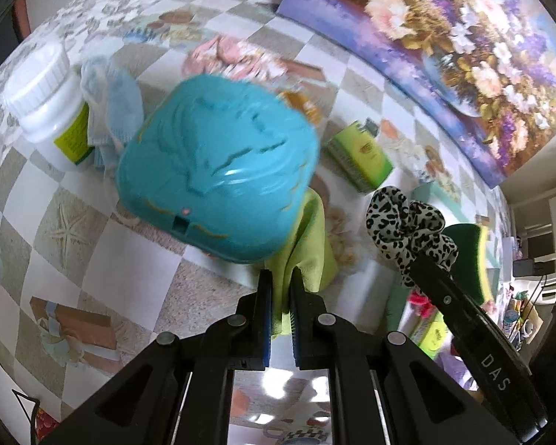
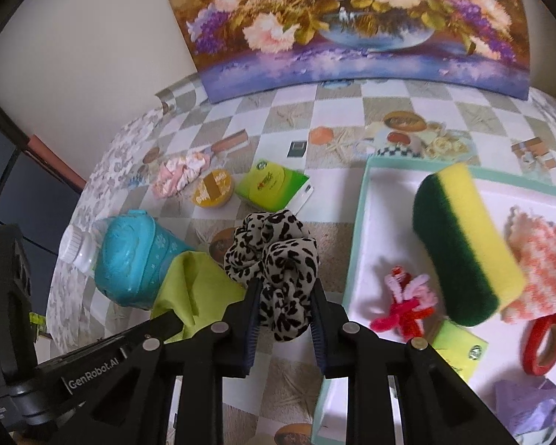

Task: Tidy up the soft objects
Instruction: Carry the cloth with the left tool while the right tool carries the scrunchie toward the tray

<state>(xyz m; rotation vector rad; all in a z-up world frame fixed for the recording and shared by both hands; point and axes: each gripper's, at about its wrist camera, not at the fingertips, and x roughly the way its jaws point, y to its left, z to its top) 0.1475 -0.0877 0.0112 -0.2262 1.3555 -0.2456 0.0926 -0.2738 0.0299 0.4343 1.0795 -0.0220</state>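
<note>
My left gripper [image 1: 281, 289] is shut on a corner of a lime-green cloth [image 1: 311, 230]. The rest of that cloth trails toward a teal plastic box [image 1: 218, 170]. In the right wrist view the green cloth [image 2: 192, 285] lies beside the teal box [image 2: 129, 256], and the left gripper [image 2: 176, 320] pinches its near edge. My right gripper [image 2: 285, 296] is shut on a leopard-print scrunchie [image 2: 274, 252], which bunches up above the pads. The same scrunchie [image 1: 407, 230] shows at the right of the left wrist view. A white tray [image 2: 374, 218] holds a green-and-yellow sponge [image 2: 463, 244].
The tray also holds a pink pipe-cleaner bow [image 2: 404, 300], an orange-white knit [image 2: 541, 263], red tape [image 2: 545, 341] and a purple cloth [image 2: 530, 404]. On the checked tablecloth lie a pink scrunchie [image 2: 181, 174], a yellow tin [image 2: 213, 189], a green packet [image 2: 274, 185] and a white bottle [image 1: 48, 100]. A flower painting [image 2: 352, 26] stands behind.
</note>
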